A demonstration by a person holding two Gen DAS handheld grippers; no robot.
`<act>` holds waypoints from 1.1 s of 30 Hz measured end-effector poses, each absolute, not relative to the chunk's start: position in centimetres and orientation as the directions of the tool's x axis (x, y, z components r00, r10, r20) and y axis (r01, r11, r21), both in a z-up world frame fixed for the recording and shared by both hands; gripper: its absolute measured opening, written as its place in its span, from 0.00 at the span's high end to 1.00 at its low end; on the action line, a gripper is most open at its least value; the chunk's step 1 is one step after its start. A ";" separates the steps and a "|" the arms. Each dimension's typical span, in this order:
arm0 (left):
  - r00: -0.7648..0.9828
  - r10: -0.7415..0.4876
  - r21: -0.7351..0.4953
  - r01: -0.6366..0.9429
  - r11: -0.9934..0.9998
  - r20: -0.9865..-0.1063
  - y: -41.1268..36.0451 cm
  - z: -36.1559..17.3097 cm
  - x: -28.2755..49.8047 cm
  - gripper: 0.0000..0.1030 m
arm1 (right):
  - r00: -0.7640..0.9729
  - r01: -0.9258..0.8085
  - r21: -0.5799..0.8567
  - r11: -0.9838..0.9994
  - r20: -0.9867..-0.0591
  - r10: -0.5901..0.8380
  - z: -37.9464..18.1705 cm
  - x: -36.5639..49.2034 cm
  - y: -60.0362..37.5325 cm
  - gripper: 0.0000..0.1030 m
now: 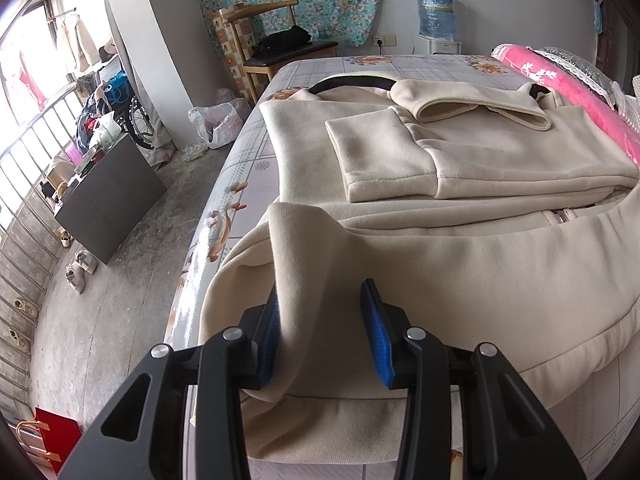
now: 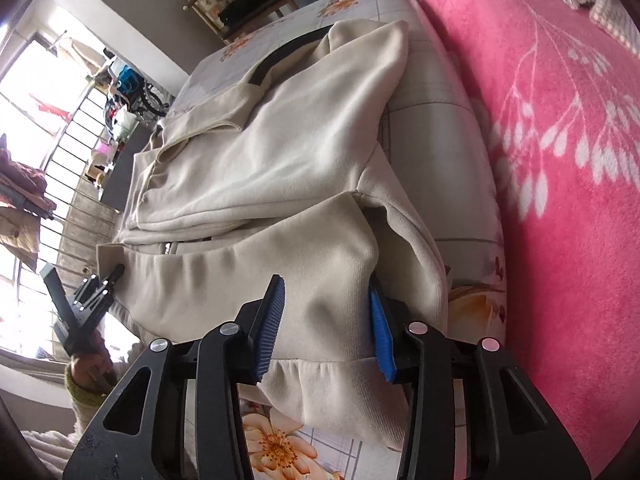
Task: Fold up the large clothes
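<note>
The cream jacket was thick matt fleece, softly napped, with a ribbed hem. Each claw, the left claw and the right claw, was matt black plastic with bright metal rivets and ridged blue rubbery pads. The bed wore a smooth, faintly glossy printed sheet. The pink blanket looked plush and fuzzy. The floor was rough bare concrete.

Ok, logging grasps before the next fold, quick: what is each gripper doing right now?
Left gripper: jaws open, a raised fold of the cream jacket between them, not pinched.
Right gripper: jaws open around the jacket's hem end, not clamped.
</note>
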State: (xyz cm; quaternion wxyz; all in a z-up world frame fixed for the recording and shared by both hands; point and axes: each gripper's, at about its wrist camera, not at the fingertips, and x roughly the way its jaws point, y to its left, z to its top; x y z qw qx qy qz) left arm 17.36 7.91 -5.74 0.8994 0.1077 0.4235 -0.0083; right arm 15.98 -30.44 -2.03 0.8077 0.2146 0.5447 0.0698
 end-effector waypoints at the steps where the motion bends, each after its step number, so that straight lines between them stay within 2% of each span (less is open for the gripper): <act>1: 0.641 0.077 0.187 0.106 0.977 -0.763 7.9 -5.8 17.3 0.64 | 0.388 0.124 0.445 0.887 -0.845 0.369 -2.0 15.9 -30.6 0.69; 12: 0.641 0.076 0.186 0.106 0.977 -0.764 7.9 -5.8 17.3 0.64 | 0.372 0.137 0.554 0.821 -0.797 0.476 -3.2 17.7 -31.3 0.66; 17: 0.641 0.074 0.184 0.107 0.977 -0.764 7.9 -5.8 17.4 0.64 | 0.380 0.144 0.624 0.768 -0.751 0.539 -3.7 18.4 -31.8 0.60; 20: 0.641 0.074 0.185 0.107 0.977 -0.764 7.9 -5.8 17.4 0.63 | 0.368 0.128 0.649 0.750 -0.734 0.571 -3.6 18.1 -32.0 0.59; 24: 0.639 0.069 0.177 0.107 0.978 -0.766 8.0 -5.8 17.4 0.63 | 0.342 0.081 0.630 0.772 -0.745 0.572 -2.8 17.3 -31.3 0.59; 27: 0.638 0.056 0.161 0.108 0.981 -0.768 8.2 -5.7 17.5 0.63 | 0.338 0.044 0.514 0.857 -0.815 0.472 -2.1 16.9 -29.9 0.70; 29: 0.638 0.051 0.156 0.108 0.982 -0.768 8.2 -5.8 17.5 0.63 | 0.346 0.032 0.422 0.906 -0.855 0.386 -1.8 16.6 -29.1 0.88; 33: 0.640 0.051 0.155 0.108 0.982 -0.767 8.2 -5.8 17.5 0.64 | 0.410 -0.050 0.237 0.970 -0.881 0.236 0.0 15.5 -26.4 0.93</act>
